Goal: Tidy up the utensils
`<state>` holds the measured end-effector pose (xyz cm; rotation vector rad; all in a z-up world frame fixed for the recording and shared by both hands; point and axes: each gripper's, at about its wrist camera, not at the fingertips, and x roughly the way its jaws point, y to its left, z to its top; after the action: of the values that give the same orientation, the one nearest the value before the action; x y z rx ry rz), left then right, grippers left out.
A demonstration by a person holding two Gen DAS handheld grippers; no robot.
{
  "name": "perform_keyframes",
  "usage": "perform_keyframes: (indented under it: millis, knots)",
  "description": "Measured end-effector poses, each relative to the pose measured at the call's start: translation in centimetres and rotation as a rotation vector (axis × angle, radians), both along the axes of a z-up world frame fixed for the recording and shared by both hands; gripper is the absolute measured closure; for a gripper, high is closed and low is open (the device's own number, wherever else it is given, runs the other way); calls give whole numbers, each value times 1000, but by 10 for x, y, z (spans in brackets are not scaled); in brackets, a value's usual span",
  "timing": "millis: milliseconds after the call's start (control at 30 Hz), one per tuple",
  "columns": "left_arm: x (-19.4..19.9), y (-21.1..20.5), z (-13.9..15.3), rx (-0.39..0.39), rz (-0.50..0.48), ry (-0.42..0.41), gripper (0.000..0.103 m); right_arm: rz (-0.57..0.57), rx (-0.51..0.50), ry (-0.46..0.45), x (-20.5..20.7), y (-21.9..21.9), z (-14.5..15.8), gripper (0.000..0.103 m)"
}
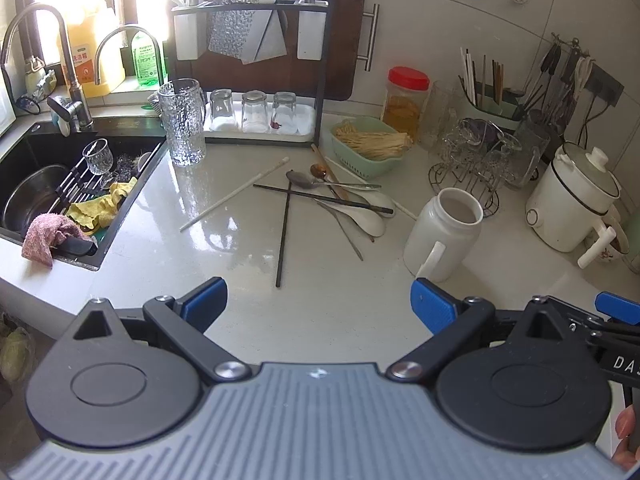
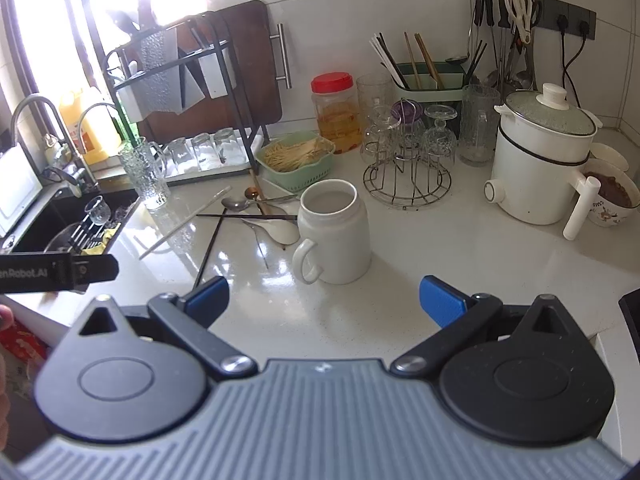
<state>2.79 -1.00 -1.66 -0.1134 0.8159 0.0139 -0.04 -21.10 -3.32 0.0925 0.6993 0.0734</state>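
Blue-padded and spread wide, my left gripper [image 1: 318, 300] grasps nothing and hangs over bare counter [image 1: 320, 320] short of the white mug [image 1: 442, 232]. From this view the loose utensils sit just left of that mug: black chopsticks [image 1: 285, 232] crossed, a white chopstick [image 1: 234, 194] farther left, a metal spoon [image 1: 304, 179] and a white ceramic spoon [image 1: 366, 220] tangled behind them. Switching to the right wrist view, my right gripper [image 2: 324, 296] is likewise released and empty, with the white mug [image 2: 334, 232] dead ahead and the pile [image 2: 256, 216] to its left. I judge nothing is gathered yet; next I'd reach past the mug's left side, pinch one chopstick, and drop it upright into the mug.
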Motion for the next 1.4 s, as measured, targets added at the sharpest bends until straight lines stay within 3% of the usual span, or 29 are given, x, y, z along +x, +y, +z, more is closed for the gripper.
perform_keyframes:
  millis: [233, 1400]
  knots:
    - [0, 0, 0, 5, 17, -8, 3, -4, 36, 0, 5, -2, -3, 0]
    - [8, 2, -11, -1, 43, 9, 3, 37, 26, 19, 15, 4, -10, 0]
